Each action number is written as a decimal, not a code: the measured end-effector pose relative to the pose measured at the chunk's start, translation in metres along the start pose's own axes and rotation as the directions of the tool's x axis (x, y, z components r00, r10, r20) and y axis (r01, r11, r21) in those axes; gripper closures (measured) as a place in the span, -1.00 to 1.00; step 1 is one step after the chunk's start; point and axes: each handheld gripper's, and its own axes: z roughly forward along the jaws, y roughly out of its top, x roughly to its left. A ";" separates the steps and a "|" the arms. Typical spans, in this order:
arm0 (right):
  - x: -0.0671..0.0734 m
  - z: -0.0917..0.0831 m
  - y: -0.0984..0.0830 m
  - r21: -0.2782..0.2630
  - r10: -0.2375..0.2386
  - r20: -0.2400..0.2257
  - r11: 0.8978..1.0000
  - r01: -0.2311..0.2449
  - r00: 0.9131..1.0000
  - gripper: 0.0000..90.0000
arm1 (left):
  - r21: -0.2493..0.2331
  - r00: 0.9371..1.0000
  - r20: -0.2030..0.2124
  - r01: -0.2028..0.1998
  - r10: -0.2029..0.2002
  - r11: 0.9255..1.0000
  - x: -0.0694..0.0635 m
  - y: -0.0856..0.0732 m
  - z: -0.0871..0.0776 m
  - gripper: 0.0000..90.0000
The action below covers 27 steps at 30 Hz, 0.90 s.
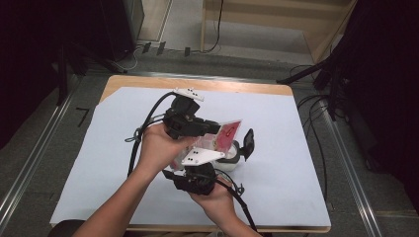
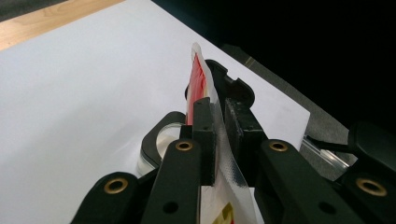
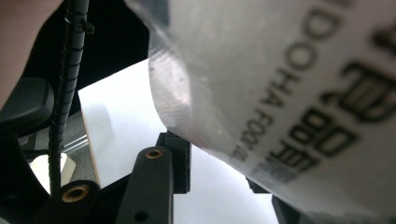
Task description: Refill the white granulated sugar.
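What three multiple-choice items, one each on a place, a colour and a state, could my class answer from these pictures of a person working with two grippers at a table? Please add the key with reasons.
1. Where is the food packet?
A. Lifted over the middle of the table
B. On the floor
C. Flat at the table's far left corner

2. What colour is the sheet covering the table?
A. Green
B. White
C. Black

3. How is the left gripper set?
A. Wide open, holding nothing
C. Lying on the table
B. Shut on the packet's clear edge

Key: 1 A, the high view shows it held up between both hands. 2 B, it is white in every view. 3 B, the left gripper view shows both pads pressing the plastic.
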 end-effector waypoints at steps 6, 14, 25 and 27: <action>0.001 0.003 -0.004 -0.001 0.009 -0.012 1.000 -0.009 1.000 0.42 | 0.010 1.000 -0.004 -0.001 0.001 1.000 0.000 -0.002 -0.002 0.87; 0.004 0.007 -0.007 0.009 0.000 -0.018 1.000 0.000 1.000 0.35 | 0.045 1.000 0.008 0.019 -0.020 0.999 0.004 -0.006 -0.008 0.85; 0.009 0.014 -0.015 0.034 -0.013 -0.022 0.999 0.014 1.000 0.30 | 0.102 0.999 0.017 0.027 -0.029 0.994 0.006 -0.009 -0.010 0.82; 0.010 0.015 -0.017 0.042 -0.020 -0.020 0.999 0.021 1.000 0.30 | 0.122 0.999 0.017 0.029 -0.031 0.992 0.007 -0.010 -0.008 0.82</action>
